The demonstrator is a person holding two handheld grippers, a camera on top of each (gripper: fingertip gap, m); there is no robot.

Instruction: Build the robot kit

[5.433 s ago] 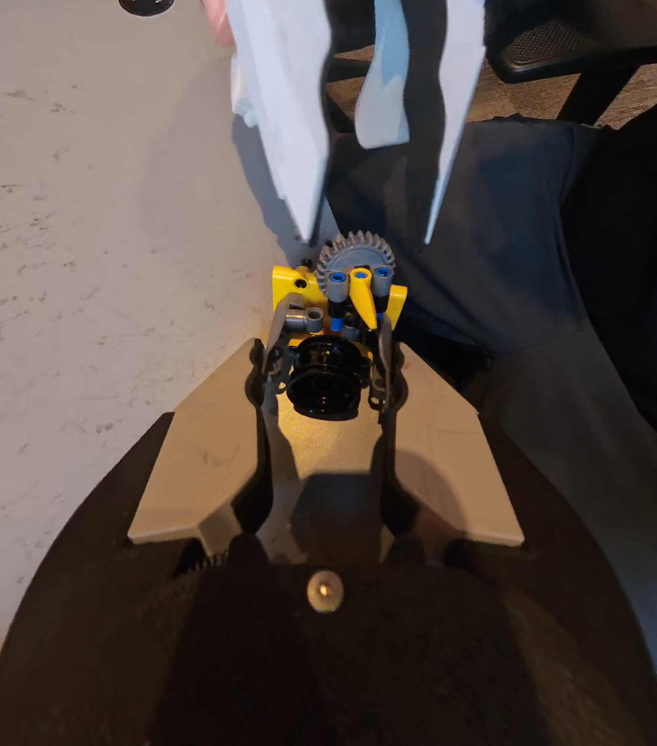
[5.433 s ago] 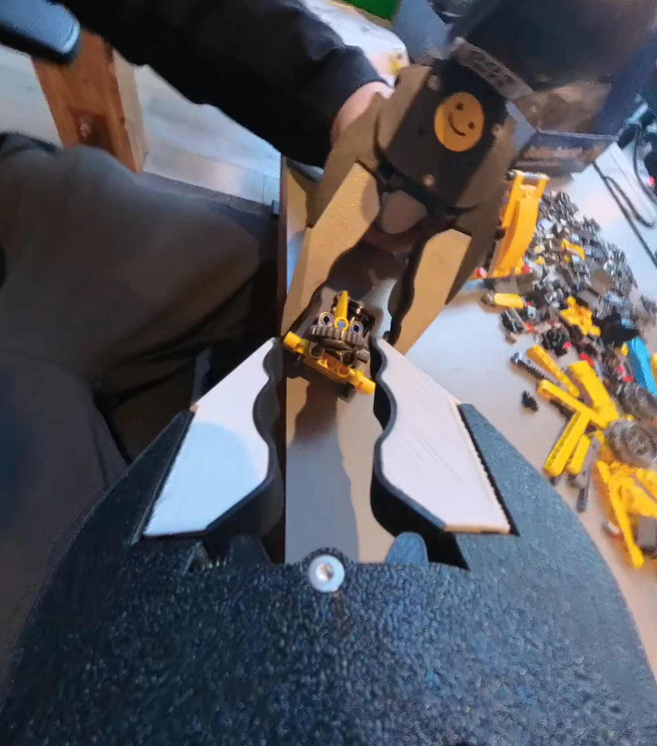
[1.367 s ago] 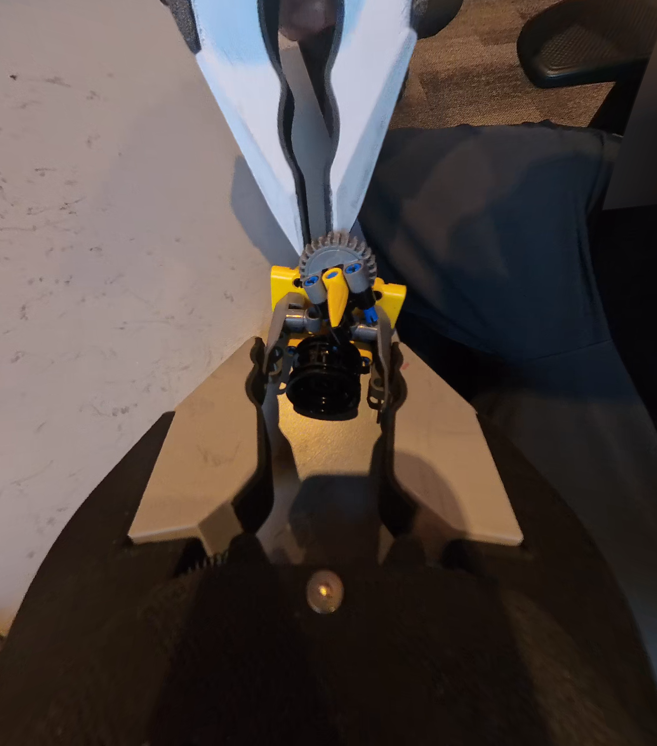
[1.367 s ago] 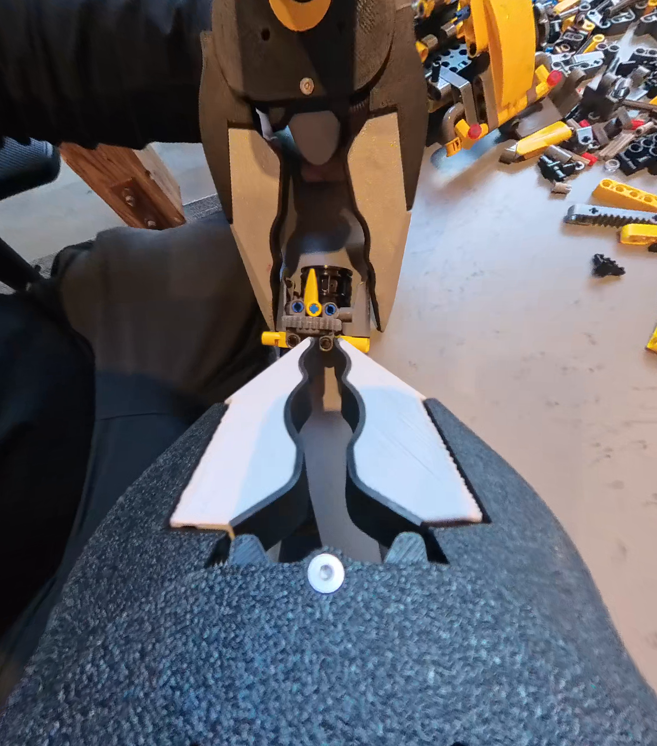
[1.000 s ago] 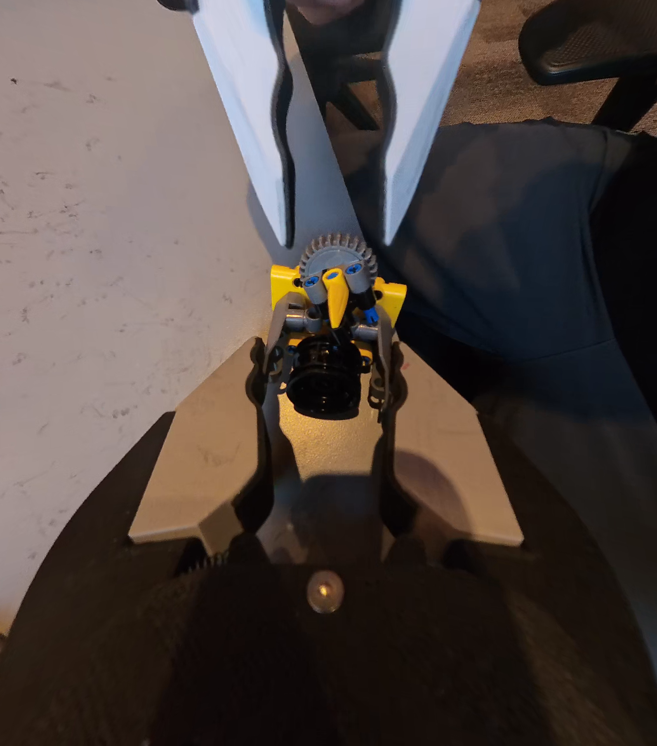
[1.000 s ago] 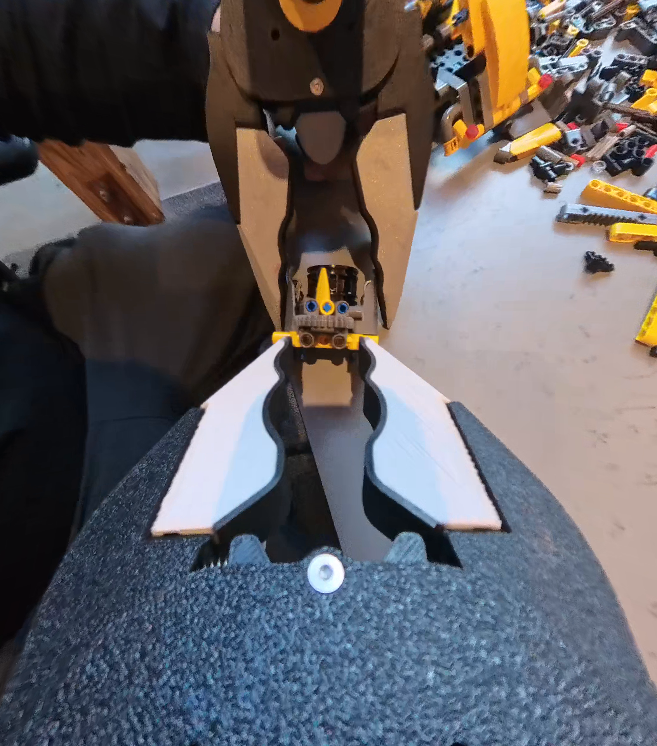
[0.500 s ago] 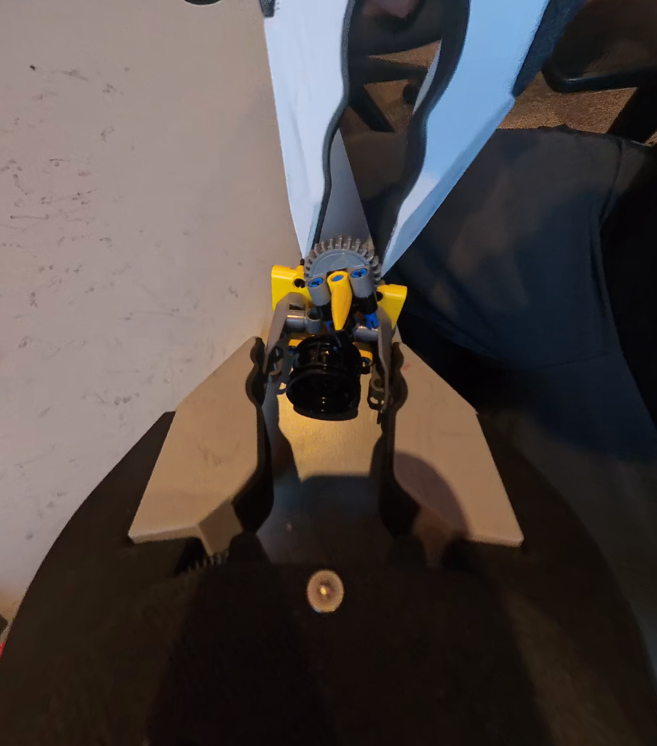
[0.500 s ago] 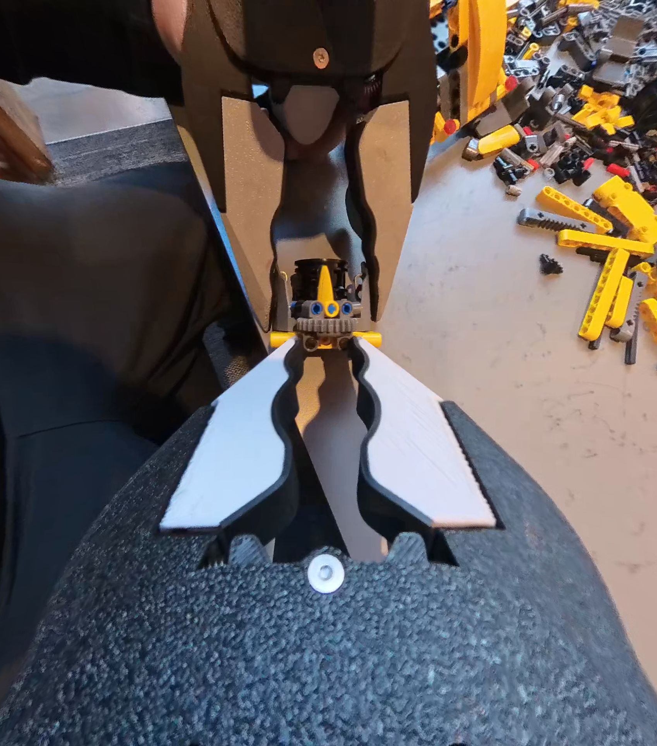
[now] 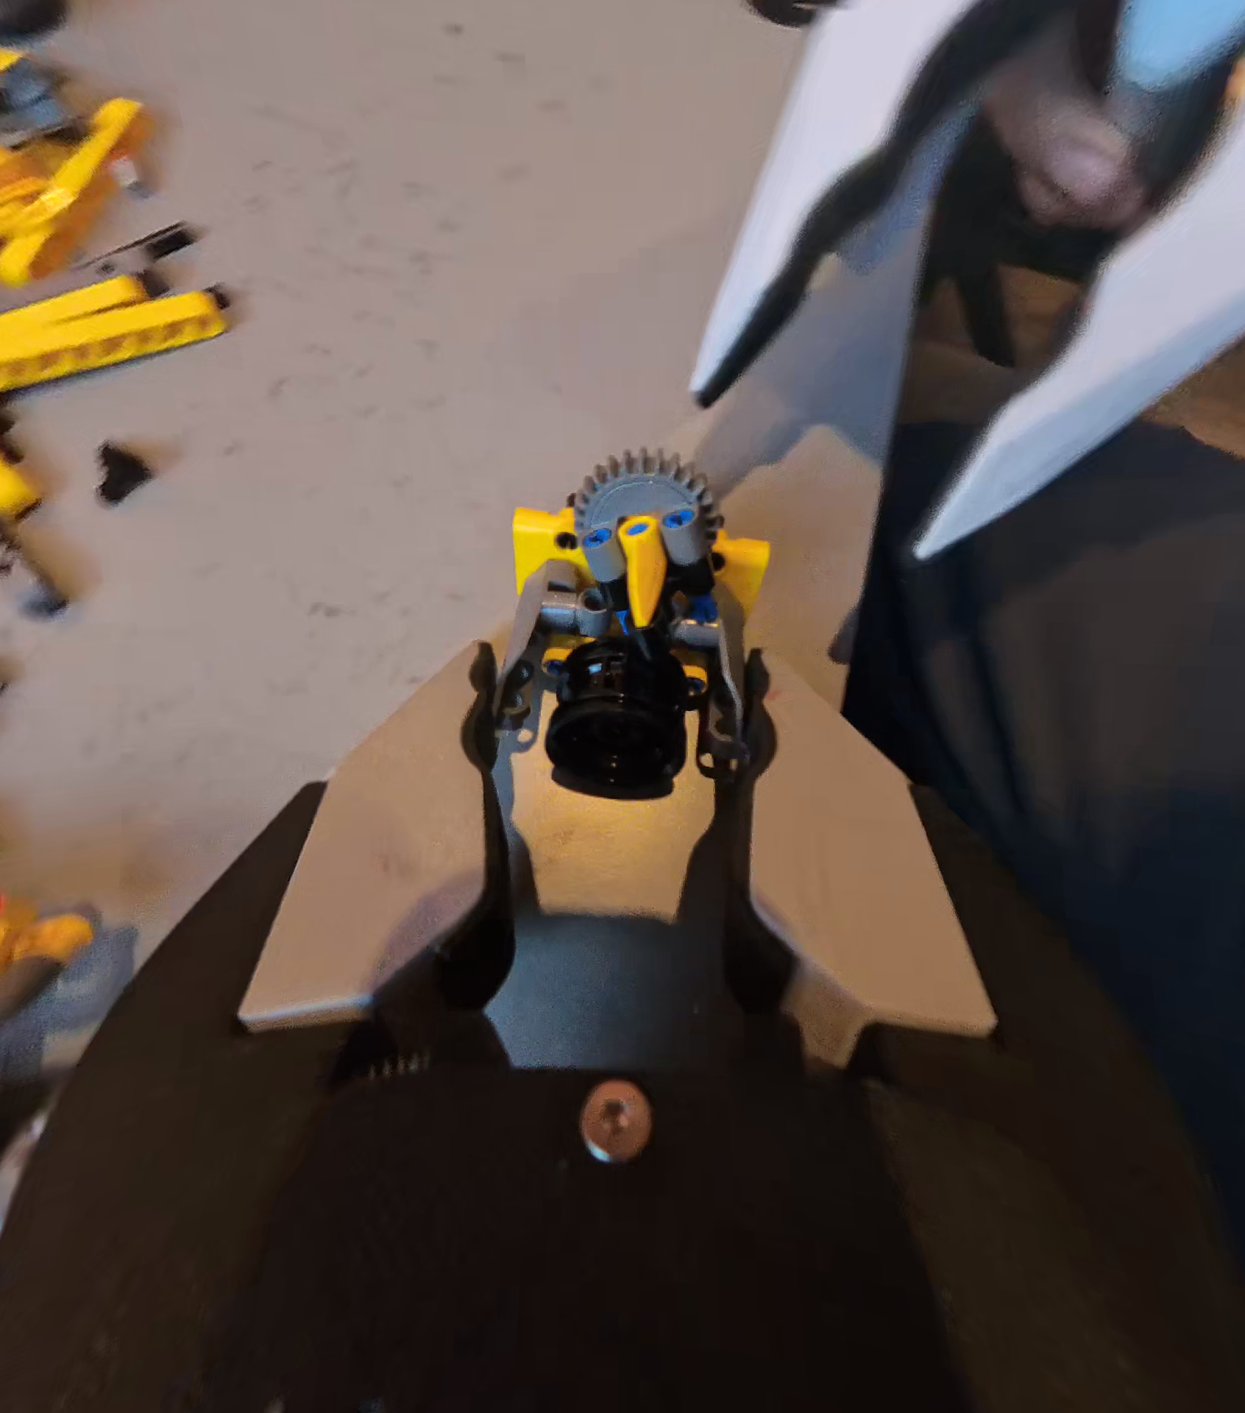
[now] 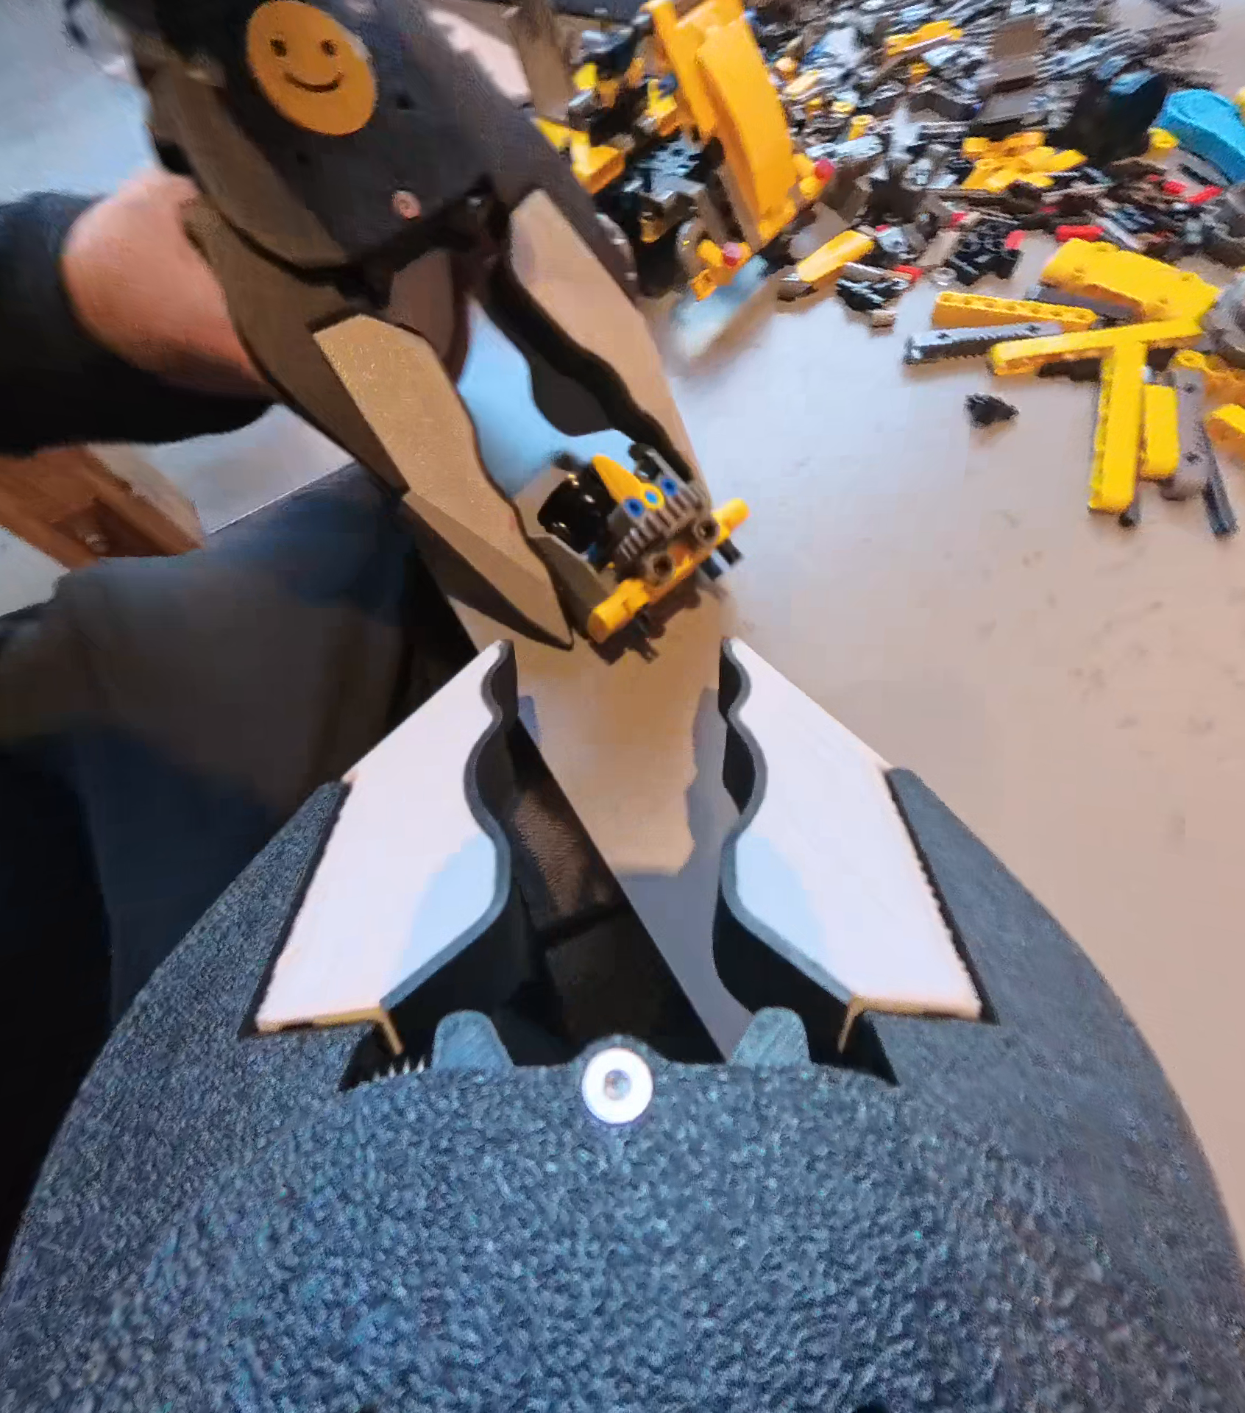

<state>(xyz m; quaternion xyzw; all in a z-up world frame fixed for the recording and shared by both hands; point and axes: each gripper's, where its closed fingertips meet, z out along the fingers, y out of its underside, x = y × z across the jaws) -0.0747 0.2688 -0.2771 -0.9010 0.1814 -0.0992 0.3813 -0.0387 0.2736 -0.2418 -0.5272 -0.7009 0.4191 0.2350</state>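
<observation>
My left tool (image 9: 616, 673) is clamped on a small building-brick assembly (image 9: 631, 604): a yellow frame, grey gear on top, black hub between the fingers. It hangs above the edge of the pale tabletop (image 9: 375, 229), beside my dark-trousered leg (image 9: 1063, 764). My right tool (image 10: 612, 650) is spread wide with nothing in it, its tips near the assembly (image 10: 642, 535) but apart from it. A heap of loose yellow, black and grey bricks (image 10: 1025, 191) lies farther off on the tabletop.

Two grippers (image 10: 616, 650) (image 9: 616, 665), one small brick assembly (image 9: 631, 612), one loose-brick pile (image 10: 1063, 229)
</observation>
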